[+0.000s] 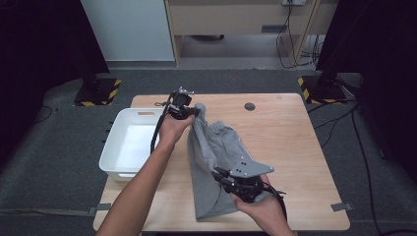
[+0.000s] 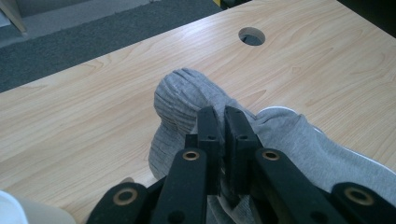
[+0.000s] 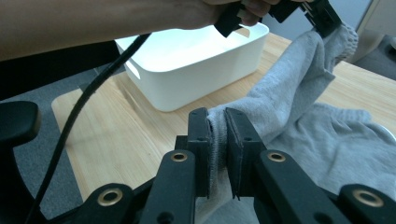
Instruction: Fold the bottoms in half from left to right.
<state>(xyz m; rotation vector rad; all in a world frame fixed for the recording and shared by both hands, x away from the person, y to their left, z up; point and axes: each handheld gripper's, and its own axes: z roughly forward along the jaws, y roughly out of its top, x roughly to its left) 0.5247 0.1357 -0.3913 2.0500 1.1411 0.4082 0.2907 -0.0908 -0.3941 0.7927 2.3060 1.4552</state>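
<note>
Dark grey carpet surrounds a pale wooden counter point(image 1: 290, 132) with a round cable hole point(image 1: 250, 106) near its far edge, and a light cabinet stands against the back wall. On the counter's left end sits a white plastic bin point(image 1: 112, 147) with a handle slot in its far wall. A grey garment point(image 1: 211, 147) of sweatshirt cloth lies across the middle of the counter, stretching from the near edge toward the far side, partly lifted and bunched. The left tongs point(image 1: 195, 112), held by the person's left hand point(image 1: 173, 129) just beyond the bin's far right corner, are clamped on a ribbed edge of the garment, raising that end above the wood; in the left gripper view the ribbed cuff point(image 2: 180, 100) bulges out past the nearly meeting jaws. The right tongs point(image 1: 216, 173), in the right hand point(image 1: 263, 204) near the counter's front edge, are clamped on another fold of the same garment; the right gripper view shows grey cloth point(image 3: 217, 140) pinched between the two black jaws, with the fabric running taut up toward the left tongs point(image 3: 322, 21).
</note>
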